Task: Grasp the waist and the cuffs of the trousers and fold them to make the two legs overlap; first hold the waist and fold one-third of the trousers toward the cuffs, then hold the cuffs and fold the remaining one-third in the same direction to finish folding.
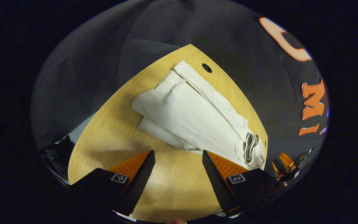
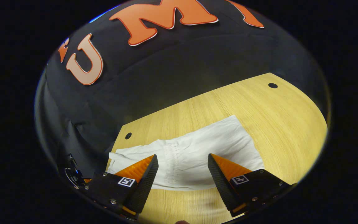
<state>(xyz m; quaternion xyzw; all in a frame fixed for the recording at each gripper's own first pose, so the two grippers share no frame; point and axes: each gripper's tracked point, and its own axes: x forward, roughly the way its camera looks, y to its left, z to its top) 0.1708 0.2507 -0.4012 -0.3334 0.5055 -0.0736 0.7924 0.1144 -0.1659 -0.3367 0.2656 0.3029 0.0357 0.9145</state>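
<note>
lying on the wooden table, the white trousers are seen in the left gripper view, folded into a long bundle running from 11 o'clock to 4 o'clock, with the waistband at the 4 o'clock end near the table edge. the left gripper is held released above bare wood, jaws spread, nothing between them. the other gripper is glimpsed at 4 o'clock. in the right gripper view, the trousers are spread at 6 o'clock, and the right gripper is held released above them, nothing grasped.
</note>
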